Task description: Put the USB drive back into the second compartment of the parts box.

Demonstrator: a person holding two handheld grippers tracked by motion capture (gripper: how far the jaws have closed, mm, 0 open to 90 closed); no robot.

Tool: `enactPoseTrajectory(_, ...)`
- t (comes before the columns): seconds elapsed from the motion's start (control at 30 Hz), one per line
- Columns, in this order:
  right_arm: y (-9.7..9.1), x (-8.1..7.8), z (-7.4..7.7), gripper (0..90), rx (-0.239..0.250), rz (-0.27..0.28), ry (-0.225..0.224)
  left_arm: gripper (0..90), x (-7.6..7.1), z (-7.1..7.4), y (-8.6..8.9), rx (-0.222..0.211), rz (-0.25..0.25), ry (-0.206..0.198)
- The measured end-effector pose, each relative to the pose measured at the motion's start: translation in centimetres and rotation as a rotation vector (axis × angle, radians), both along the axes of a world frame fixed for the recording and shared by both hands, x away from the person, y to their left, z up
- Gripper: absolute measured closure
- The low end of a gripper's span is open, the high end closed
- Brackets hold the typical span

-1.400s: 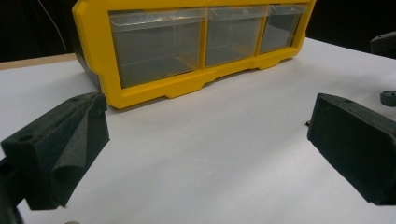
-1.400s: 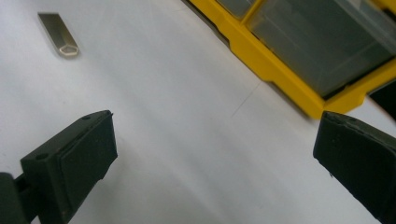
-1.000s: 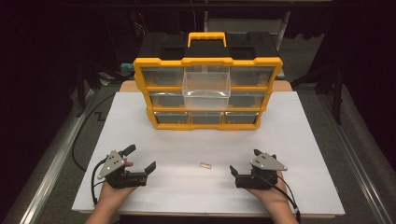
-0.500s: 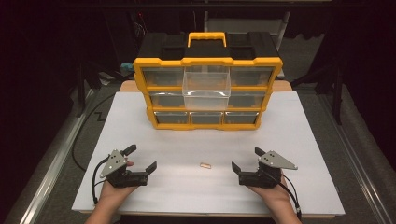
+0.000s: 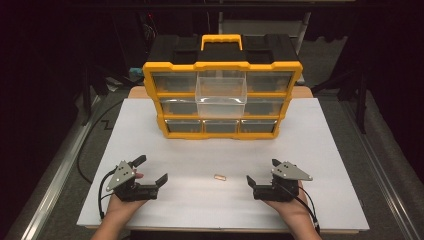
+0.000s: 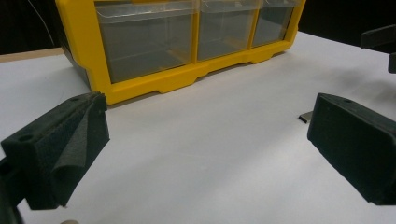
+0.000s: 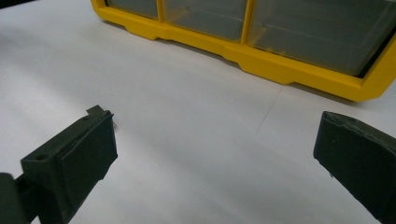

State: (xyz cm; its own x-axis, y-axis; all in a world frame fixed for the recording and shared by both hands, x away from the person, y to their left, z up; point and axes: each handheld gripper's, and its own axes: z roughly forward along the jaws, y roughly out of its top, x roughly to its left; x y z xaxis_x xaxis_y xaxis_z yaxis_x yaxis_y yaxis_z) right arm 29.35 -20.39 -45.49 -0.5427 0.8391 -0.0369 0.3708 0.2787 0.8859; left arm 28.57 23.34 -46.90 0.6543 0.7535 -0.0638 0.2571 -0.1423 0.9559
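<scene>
A yellow and black drawer organizer [image 5: 175, 107] stands at the back of the white board, with one clear drawer [image 5: 221, 95] pulled out in its middle column. A small tan piece [image 5: 219, 177] lies flat on the board between my grippers. Left of it, my left gripper [image 5: 152, 169] rests on the board, open and empty. My right gripper [image 5: 261, 171] rests to the piece's right, also open and empty. In the left gripper view the piece [image 6: 305, 116] peeks out beside the right pad [image 6: 355, 140]. In the right gripper view it [image 7: 95, 110] shows just behind the left pad [image 7: 70, 163].
The white board [image 5: 320, 150] lies on a table with metal rails along both sides. The organizer's bottom row of clear drawers [image 6: 144, 42] [image 7: 299, 28] faces both grippers. A black cable [image 5: 87, 145] trails off the board's left edge.
The right gripper has wobbled slightly sideways and settled close to where it was. The left gripper and the tan piece have stayed put.
</scene>
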Motion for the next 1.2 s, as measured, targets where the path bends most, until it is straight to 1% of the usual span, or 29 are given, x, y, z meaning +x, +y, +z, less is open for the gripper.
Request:
enactPoseTrajectory(0.07,0.0,0.0,0.0,0.0,-0.005,0.004,0.004,0.4,0.0,0.0,0.0,0.002,-0.004,-0.003)
enactPoseTrajectory(0.17,0.1,0.0,-0.1,0.0,-0.028,0.009,0.020,0.3,0.0,0.0,-0.1,-0.003,-0.005,-0.001)
enactPoseTrajectory(0.27,0.1,0.0,-0.2,0.0,-0.035,0.016,0.049,0.4,0.0,0.0,-0.2,-0.003,-0.005,0.000)
enactPoseTrajectory(0.43,0.2,0.2,-0.5,0.0,-0.059,0.024,0.077,0.3,0.1,0.0,-0.1,-0.006,0.001,0.003)
enactPoseTrajectory(0.57,0.3,0.5,-0.8,0.0,-0.084,0.021,0.117,0.4,0.0,0.0,-0.2,-0.003,-0.002,0.004)
enactPoseTrajectory(0.73,0.3,0.7,-1.1,0.0,-0.107,0.031,0.171,0.4,0.0,0.0,-0.1,-0.005,-0.003,0.000)
enactPoseTrajectory(0.83,0.1,0.9,-1.1,0.0,-0.112,0.035,0.196,0.3,0.0,0.0,-0.1,-0.012,-0.001,-0.001)
enactPoseTrajectory(0.93,0.0,1.0,-1.3,0.0,-0.120,0.044,0.227,0.4,0.0,0.0,-0.1,-0.007,-0.004,-0.002)
enactPoseTrajectory(1.1,0.1,1.1,-1.4,0.0,-0.123,0.060,0.243,0.4,0.0,0.1,-0.1,-0.006,-0.009,-0.005)
enactPoseTrajectory(1.2,0.3,1.0,-1.5,0.0,-0.127,0.096,0.248,0.3,0.0,0.1,-0.1,-0.006,-0.009,-0.006)
